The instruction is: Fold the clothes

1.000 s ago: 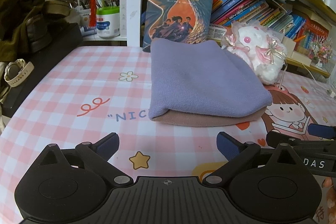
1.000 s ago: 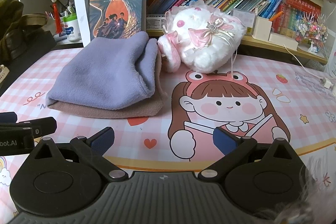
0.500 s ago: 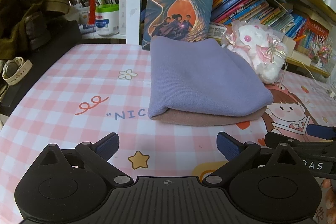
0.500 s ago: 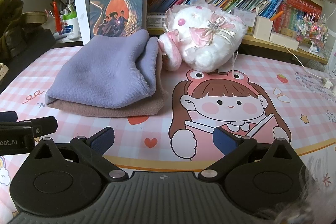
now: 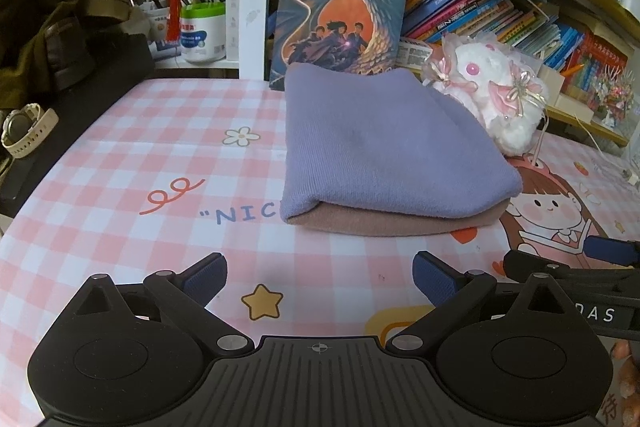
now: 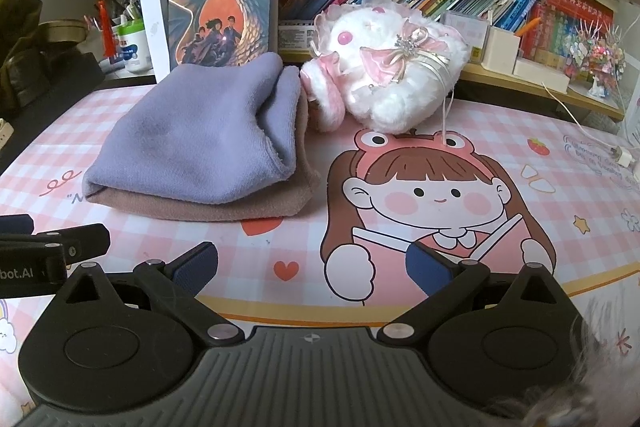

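The left claw (image 5: 320, 277) hovers low over the pink checked tabletop (image 5: 120, 187) with its blue-padded fingers spread wide and nothing between them. Straight ahead of it, a little way off, lies the folded clothing: a purple garment (image 5: 384, 147) stacked on top of a brown garment (image 5: 392, 225), both flat on the tabletop and touching neither claw. The right claw (image 6: 312, 267) is likewise spread wide and empty, hovering over the cartoon girl print (image 6: 432, 203); from it the folded stack sits ahead and to the left, with the purple garment (image 6: 192, 143) showing its open edges on the side nearer this claw and the brown garment (image 6: 208, 209) peeking out underneath. Just beyond the stack a book (image 5: 344, 3) stands upright against the shelf, and a white and pink plush toy (image 6: 384, 67) rests beside the clothes, ahead of the right claw.
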